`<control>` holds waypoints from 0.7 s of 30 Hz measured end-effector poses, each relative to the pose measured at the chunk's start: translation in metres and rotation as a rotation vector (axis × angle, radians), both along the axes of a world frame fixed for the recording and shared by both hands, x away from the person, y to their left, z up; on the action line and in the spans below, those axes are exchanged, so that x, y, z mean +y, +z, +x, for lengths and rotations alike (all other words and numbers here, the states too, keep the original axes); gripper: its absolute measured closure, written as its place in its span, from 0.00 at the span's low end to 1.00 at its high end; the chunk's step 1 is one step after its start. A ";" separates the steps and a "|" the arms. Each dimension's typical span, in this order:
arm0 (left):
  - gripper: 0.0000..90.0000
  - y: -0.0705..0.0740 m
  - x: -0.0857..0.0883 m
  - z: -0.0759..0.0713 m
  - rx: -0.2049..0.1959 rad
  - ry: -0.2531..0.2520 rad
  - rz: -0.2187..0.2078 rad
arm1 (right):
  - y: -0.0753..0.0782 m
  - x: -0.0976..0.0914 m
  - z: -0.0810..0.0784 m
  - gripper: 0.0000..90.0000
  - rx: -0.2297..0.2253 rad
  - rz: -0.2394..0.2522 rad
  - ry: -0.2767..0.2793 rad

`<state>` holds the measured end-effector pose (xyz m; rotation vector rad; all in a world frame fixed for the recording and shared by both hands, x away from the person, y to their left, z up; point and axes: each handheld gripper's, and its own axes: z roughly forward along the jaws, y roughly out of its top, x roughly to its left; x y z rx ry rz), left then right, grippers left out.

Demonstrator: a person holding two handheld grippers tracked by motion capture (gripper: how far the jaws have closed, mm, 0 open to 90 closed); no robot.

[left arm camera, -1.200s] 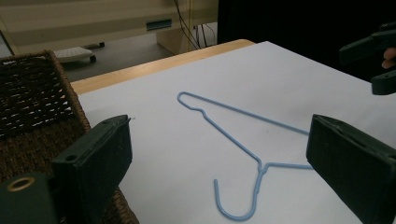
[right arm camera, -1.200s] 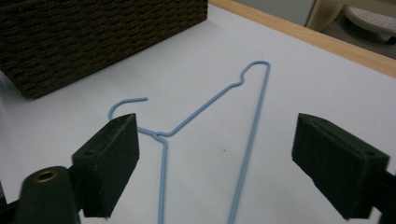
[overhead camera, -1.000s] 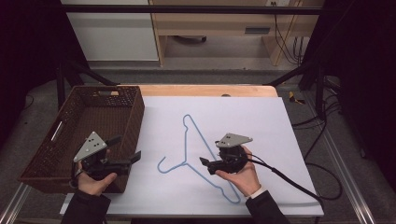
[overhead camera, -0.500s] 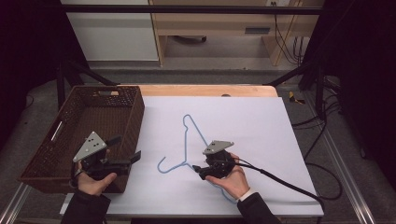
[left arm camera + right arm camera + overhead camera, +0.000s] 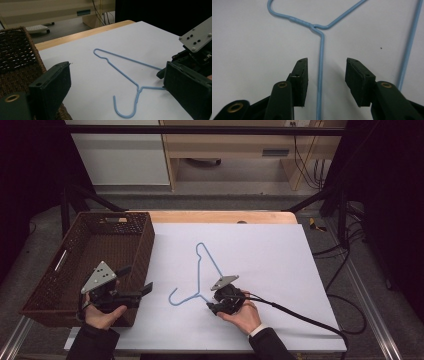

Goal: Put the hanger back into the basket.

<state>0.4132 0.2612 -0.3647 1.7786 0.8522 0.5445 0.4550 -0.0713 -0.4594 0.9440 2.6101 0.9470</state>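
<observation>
We straddle the hanger wire with the right gripper, jaws closing, apparently not yet gripping; left gripper waits open, empty

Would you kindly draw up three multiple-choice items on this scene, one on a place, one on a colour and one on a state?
1. Where does the wire hanger lie?
A. In the basket
B. On the white table sheet
C. On the floor

2. What colour is the hanger?
A. Red
B. Black
C. Light blue

3. How do the right gripper jaws stand to the hanger's wire?
A. One on each side, apart from it
B. Clamped on it
C. Far from it, over the basket

Answers:
1 B, the hanger lies flat on the sheet, right of the wicker basket.
2 C, its wire is pale blue in every view.
3 A, the right gripper view shows a gap on both sides of the wire; these jaws have just been closing.
</observation>
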 end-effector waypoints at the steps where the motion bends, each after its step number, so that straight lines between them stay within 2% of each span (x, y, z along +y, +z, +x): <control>1: 0.08 0.000 0.000 0.000 0.000 0.000 0.000 | 0.000 0.000 0.000 0.60 0.000 0.000 0.000; 9: 0.08 -0.002 -0.003 0.001 0.005 -0.005 0.007 | -0.006 0.004 0.000 0.73 0.043 -0.017 0.017; 13: 0.08 -0.002 -0.003 0.000 0.005 -0.005 0.007 | -0.007 0.005 -0.001 0.75 0.039 -0.027 0.004; 14: 0.08 -0.001 -0.003 0.000 0.005 -0.004 0.006 | -0.007 0.005 -0.002 0.79 0.027 -0.038 0.009; 21: 0.09 -0.001 -0.004 0.000 0.003 -0.005 0.008 | -0.006 0.006 -0.004 0.86 0.037 -0.052 -0.018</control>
